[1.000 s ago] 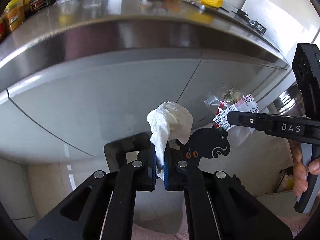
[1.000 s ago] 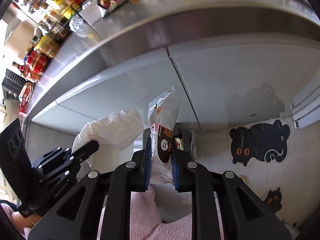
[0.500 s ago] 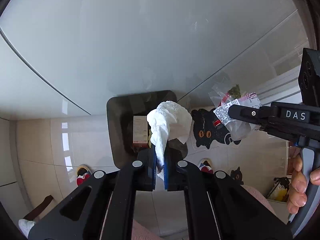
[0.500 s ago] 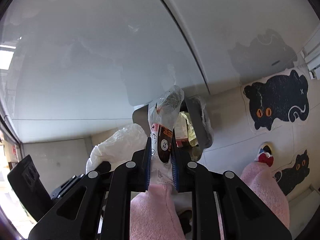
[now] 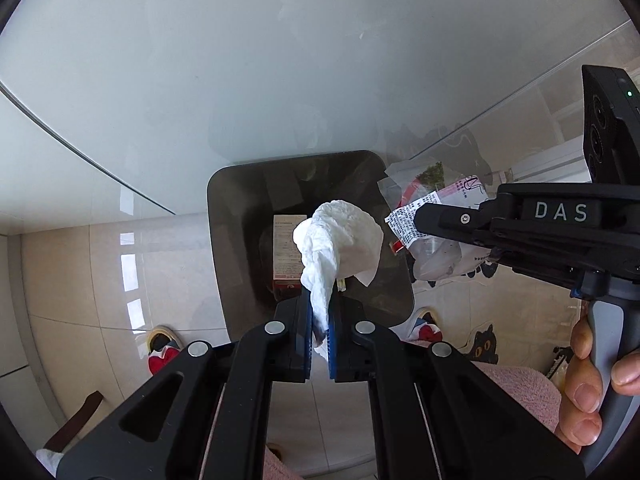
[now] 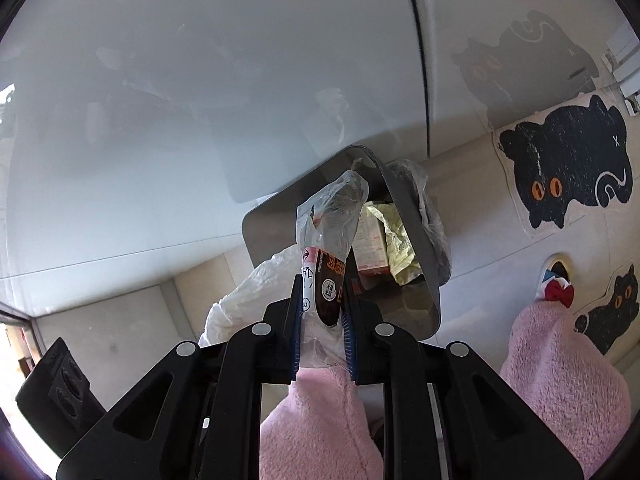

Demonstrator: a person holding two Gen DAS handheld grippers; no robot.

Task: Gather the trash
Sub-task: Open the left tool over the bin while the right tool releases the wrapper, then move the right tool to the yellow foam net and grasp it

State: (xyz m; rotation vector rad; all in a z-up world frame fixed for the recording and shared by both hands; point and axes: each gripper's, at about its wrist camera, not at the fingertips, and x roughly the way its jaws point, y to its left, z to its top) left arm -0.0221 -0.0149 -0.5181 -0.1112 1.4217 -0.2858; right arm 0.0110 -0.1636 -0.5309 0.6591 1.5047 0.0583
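Observation:
My left gripper [image 5: 319,320] is shut on a crumpled white tissue [image 5: 340,236] and holds it above the open dark trash bin [image 5: 236,248] on the floor. My right gripper [image 6: 320,312] is shut on a clear plastic food wrapper [image 6: 326,236] with a dark label, just at the bin's [image 6: 416,236] near rim. The right gripper with its wrapper [image 5: 432,220] also shows in the left wrist view, at the bin's right edge. The bin holds a small carton [image 6: 370,248] and yellow crumpled paper [image 6: 394,240]. The tissue [image 6: 248,292] shows left of my right fingers.
White glossy cabinet doors [image 5: 280,60] stand behind the bin. Black cat-shaped mats [image 6: 568,160] lie on the tiled floor to the right. The person's pink fleece legs [image 6: 560,380] and slippers [image 5: 160,352] are below the grippers.
Both grippers have tilted down from the counter's edge and come closer over the bin, which now fills the middle of both views. Both still grip their trash.

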